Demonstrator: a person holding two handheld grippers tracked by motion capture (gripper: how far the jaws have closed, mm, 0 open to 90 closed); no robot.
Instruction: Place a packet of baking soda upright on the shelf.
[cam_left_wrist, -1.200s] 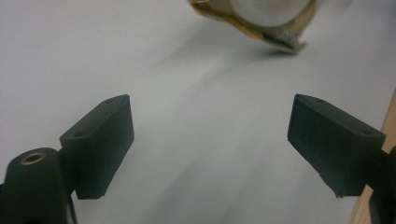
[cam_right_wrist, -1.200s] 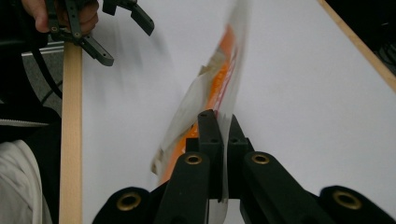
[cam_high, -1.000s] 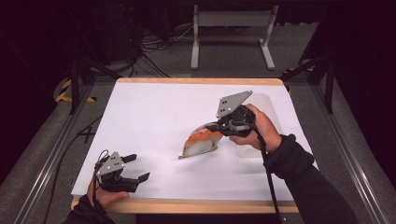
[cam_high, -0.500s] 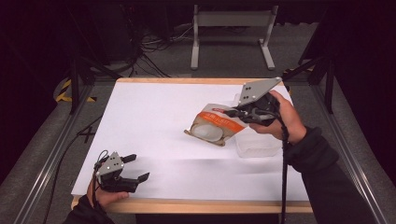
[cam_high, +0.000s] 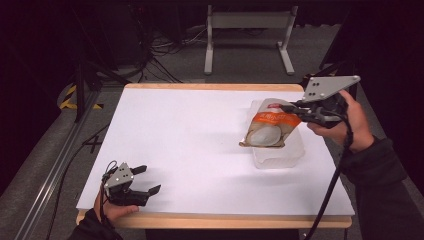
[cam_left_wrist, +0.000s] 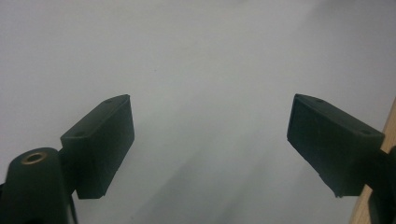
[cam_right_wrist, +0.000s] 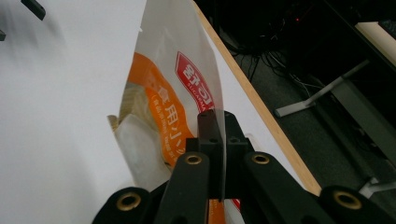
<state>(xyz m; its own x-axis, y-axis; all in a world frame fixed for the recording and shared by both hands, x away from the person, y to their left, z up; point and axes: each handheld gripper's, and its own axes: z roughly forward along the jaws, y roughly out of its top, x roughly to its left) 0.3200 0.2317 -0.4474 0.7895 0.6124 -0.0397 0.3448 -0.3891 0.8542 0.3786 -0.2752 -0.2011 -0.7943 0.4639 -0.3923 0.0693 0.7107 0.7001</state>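
Observation:
A clear plastic bag (cam_high: 269, 127) with an orange label and white contents hangs tilted from my right gripper (cam_high: 286, 107), which is shut on the bag's top edge at the table's right side. The bag's lower end is over a translucent plastic container (cam_high: 282, 159) on the white table (cam_high: 190, 130). In the right gripper view the closed jaws (cam_right_wrist: 217, 122) pinch the bag's film (cam_right_wrist: 163, 93), red and orange print showing. My left gripper (cam_high: 148, 179) rests near the front left corner, open, with nothing between its pads (cam_left_wrist: 102, 144).
The table's wooden rim (cam_right_wrist: 261, 112) runs close behind the bag on the right. Beyond the table lie dark floor, cables and a metal stand (cam_high: 247, 30). White tabletop (cam_left_wrist: 196, 56) lies under the left gripper, with the wooden front edge (cam_left_wrist: 373, 205) beside it.
My right gripper has carried the bag up and to the right, from the table's middle to above the translucent container. The left gripper has stayed where it was.

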